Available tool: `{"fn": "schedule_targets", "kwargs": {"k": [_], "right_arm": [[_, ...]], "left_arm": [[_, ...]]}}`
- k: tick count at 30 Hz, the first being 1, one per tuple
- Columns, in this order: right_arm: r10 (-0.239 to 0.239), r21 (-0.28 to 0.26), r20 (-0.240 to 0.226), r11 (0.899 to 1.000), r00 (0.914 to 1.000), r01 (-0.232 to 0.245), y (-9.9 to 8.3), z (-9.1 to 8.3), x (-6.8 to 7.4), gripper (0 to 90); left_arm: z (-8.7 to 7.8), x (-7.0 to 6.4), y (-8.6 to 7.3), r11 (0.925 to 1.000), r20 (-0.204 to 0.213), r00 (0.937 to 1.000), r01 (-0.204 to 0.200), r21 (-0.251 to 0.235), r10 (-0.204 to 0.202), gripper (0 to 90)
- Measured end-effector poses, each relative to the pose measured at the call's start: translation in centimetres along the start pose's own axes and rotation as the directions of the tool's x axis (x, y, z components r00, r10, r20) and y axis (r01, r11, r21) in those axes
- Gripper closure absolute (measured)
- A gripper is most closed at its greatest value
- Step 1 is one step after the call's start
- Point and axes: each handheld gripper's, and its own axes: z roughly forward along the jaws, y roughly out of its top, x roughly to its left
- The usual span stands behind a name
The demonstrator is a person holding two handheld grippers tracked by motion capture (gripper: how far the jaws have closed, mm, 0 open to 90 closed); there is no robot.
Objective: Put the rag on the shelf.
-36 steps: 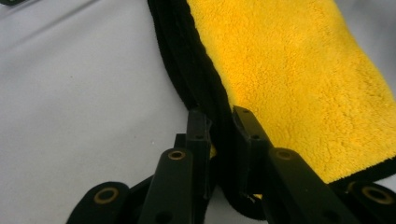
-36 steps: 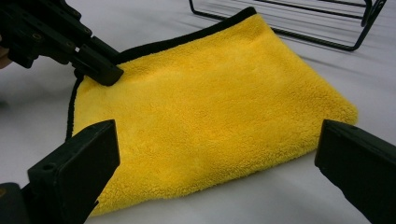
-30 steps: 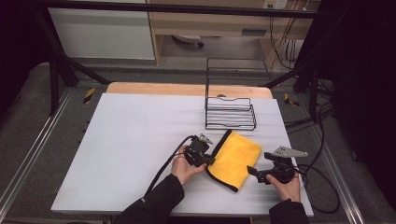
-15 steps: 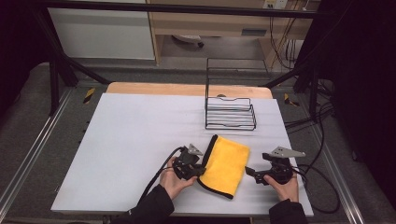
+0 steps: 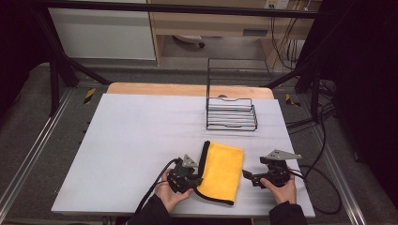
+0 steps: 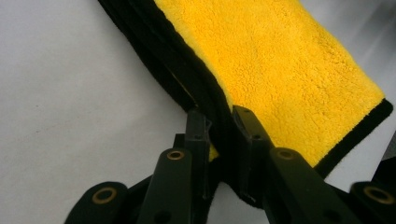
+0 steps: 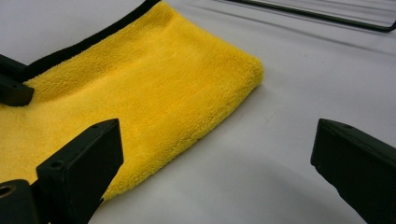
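On the white desk (image 5: 141, 140), in front of the black wire rack (image 5: 232, 114), the folded yellow microfibre cloth (image 5: 221, 169) lies flat, my left hand-held gripper (image 6: 219, 126) pinching its black-trimmed edge while my right hand-held gripper (image 7: 212, 154) hovers beside it, jaws wide apart and empty.

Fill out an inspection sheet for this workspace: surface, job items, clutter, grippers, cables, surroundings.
Surface: white table top, wooden strip at far edge.
Job's things: folded yellow cloth with black edging, lying flat; black wire rack beyond it.
Clutter: nothing seen.
Grippers: left hand-held gripper shut on the cloth's black edge; right hand-held gripper open, beside the cloth.
Cables: one trails from each gripper; more at right.
Surroundings: dark frame, grey floor.
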Motion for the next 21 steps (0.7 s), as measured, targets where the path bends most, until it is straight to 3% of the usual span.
{"fn": "schedule_targets", "kwargs": {"k": [6, 10, 11, 13, 15, 16, 17, 20, 21], "right_arm": [[-0.011, 0.013, 0.01, 1.0, 0.9999, 0.011, -0.3, 0.5, 1.5, 8.6], [-0.002, 0.023, 0.021, 1.0, 0.9998, 0.001, -0.6, 0.9, 2.8, 13.2], [0.003, 0.037, 0.027, 0.999, 0.9996, -0.003, -0.8, 1.1, 3.4, 15.7], [0.002, 0.042, 0.029, 0.999, 0.9996, -0.004, -1.0, 1.1, 3.7, 18.0], [0.023, 0.057, 0.033, 0.998, 0.9992, -0.025, -1.4, 1.1, 4.1, 22.8], [0.023, 0.057, 0.033, 0.998, 0.9992, -0.025, -1.4, 1.1, 4.1, 26.3], [0.029, 0.07, 0.027, 0.997, 0.9992, -0.031, -1.6, 1.2, 4.3, 31.1], [0.037, 0.089, 0.018, 0.995, 0.9992, -0.038, -1.8, 1.3, 4.5, 36.3], [0.05, 0.091, 0.004, 0.995, 0.9987, -0.051, -2.0, 1.4, 4.7, 42.3]], "left_arm": [[0.1, 0.4, -0.3, 0.9991, 0.005, 0.9991, -0.042, -0.006, 0.042, 72.8], [-0.6, 1.0, -0.1, 0.9965, 0.007, 0.9967, -0.081, -0.021, 0.081, 64.4], [-0.8, 1.1, -0.1, 0.9955, 0.002, 0.996, -0.089, -0.032, 0.089, 57.9], [-1.3, 1.6, 0.1, 0.9943, -0.014, 0.9955, -0.094, -0.05, 0.094, 55.2], [-1.7, 2.3, 0.1, 0.9937, -0.02, 0.9962, -0.086, -0.072, 0.085, 46.8], [-1.8, 2.6, 0.2, 0.9935, -0.02, 0.9968, -0.078, -0.082, 0.077, 46.8], [-2.0, 2.9, 0.3, 0.993, -0.021, 0.9971, -0.075, -0.092, 0.073, 40.4], [-2.2, 3.8, 0.4, 0.9903, -0.025, 0.9968, -0.078, -0.115, 0.075, 35.1], [-2.3, 4.1, 0.4, 0.99, -0.027, 0.9973, -0.072, -0.122, 0.069, 29.2]]}}
